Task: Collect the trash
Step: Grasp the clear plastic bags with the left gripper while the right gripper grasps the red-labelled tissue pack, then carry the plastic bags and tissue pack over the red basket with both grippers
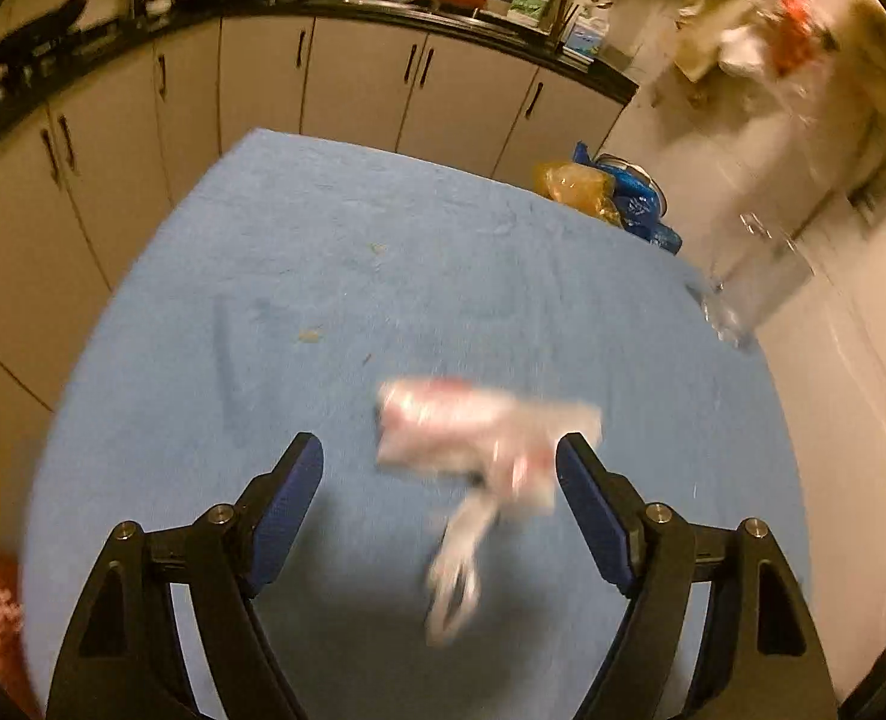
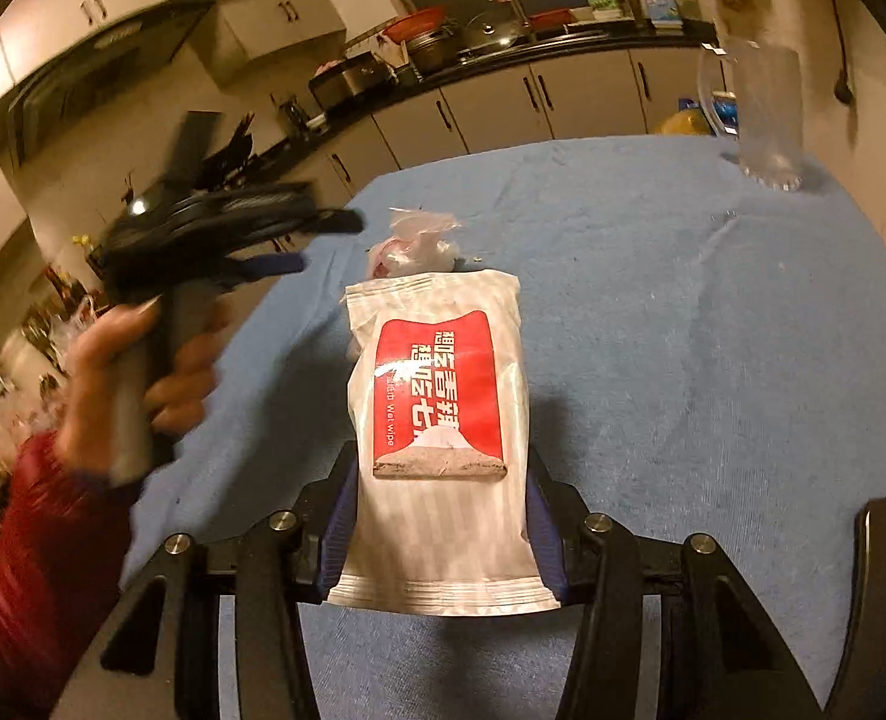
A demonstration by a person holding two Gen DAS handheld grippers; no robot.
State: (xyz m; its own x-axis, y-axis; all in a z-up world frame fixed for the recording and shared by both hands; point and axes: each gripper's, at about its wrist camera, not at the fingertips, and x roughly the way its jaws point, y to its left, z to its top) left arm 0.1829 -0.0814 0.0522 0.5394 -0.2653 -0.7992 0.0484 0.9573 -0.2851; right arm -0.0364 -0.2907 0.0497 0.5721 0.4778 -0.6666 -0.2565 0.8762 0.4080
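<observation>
Blue tablecloth (image 2: 653,312) below, my right gripper (image 2: 437,516) clamps the wet-wipe packet (image 2: 437,420); my left gripper (image 1: 440,456) gapes empty, and that slick packet could slip.

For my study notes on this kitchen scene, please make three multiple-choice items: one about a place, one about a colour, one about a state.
1. Where is the wet wipe packet?
A. between the right gripper's fingers
B. on the counter
C. inside the glass

2. What colour is the cloth on the table?
A. green
B. blue
C. white

3. How is the left gripper?
A. shut on a spoon
B. shut on nothing
C. open

Answers: 1 A, the right gripper presses its blue pads on the packet's sides. 2 B, light blue in both views. 3 C, its fingers stand wide apart.
</observation>
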